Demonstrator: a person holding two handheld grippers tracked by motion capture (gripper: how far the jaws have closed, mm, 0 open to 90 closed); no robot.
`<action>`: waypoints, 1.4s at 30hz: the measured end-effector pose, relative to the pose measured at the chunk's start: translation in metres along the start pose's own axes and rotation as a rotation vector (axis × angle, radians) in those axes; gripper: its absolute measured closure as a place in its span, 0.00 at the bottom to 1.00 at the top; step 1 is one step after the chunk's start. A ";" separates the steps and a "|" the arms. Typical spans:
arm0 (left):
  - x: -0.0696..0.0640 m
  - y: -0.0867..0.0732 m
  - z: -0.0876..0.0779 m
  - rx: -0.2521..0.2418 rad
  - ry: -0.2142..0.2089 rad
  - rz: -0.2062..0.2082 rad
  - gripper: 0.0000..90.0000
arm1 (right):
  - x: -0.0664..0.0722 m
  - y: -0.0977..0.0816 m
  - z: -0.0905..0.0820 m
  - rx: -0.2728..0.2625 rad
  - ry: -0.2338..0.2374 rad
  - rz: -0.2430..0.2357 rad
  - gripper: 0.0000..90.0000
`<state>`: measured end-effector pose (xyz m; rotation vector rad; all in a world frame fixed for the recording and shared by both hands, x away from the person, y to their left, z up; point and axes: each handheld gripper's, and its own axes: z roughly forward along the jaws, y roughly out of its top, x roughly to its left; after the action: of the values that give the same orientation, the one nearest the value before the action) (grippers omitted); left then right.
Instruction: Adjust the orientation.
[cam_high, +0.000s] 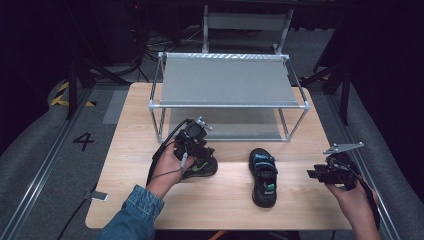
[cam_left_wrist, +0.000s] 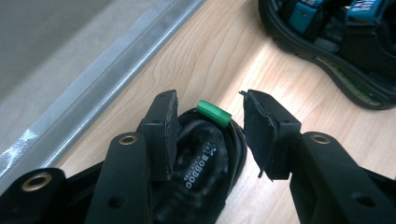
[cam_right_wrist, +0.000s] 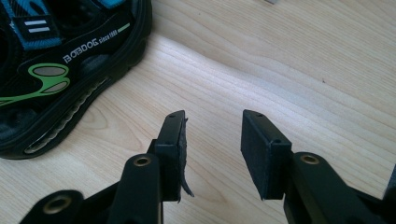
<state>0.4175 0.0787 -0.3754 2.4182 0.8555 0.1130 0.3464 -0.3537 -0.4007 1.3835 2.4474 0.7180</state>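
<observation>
Left gripper (cam_left_wrist: 210, 133) jaws gape around a black sandal's green-tabbed heel (cam_left_wrist: 205, 154); right gripper (cam_right_wrist: 212, 149) jaws gape over bare wooden bench (cam_right_wrist: 280, 60).

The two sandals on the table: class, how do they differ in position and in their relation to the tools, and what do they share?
The left sandal lies near the metal rack, with the left tool open around its heel; the right sandal lies mid-table, apart from the open right tool. The left sandal's heel carries a green tab; the right sandal shows blue straps. Both are black, with green accents and the same brand lettering, on the wooden table.
</observation>
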 end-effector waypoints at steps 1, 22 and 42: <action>0.000 0.000 0.000 0.000 0.000 0.000 0.63 | 0.000 0.000 0.000 0.000 0.000 0.000 0.68; -0.021 -0.011 -0.018 0.050 -0.020 0.054 0.93 | -0.001 0.008 0.004 -0.001 0.016 -0.005 0.68; -0.036 -0.067 -0.066 0.153 -0.096 0.025 0.93 | 0.013 0.049 0.028 -0.007 0.068 -0.100 0.67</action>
<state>0.3355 0.1315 -0.3528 2.5539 0.8170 -0.0615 0.3876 -0.3133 -0.3979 1.2432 2.5429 0.7610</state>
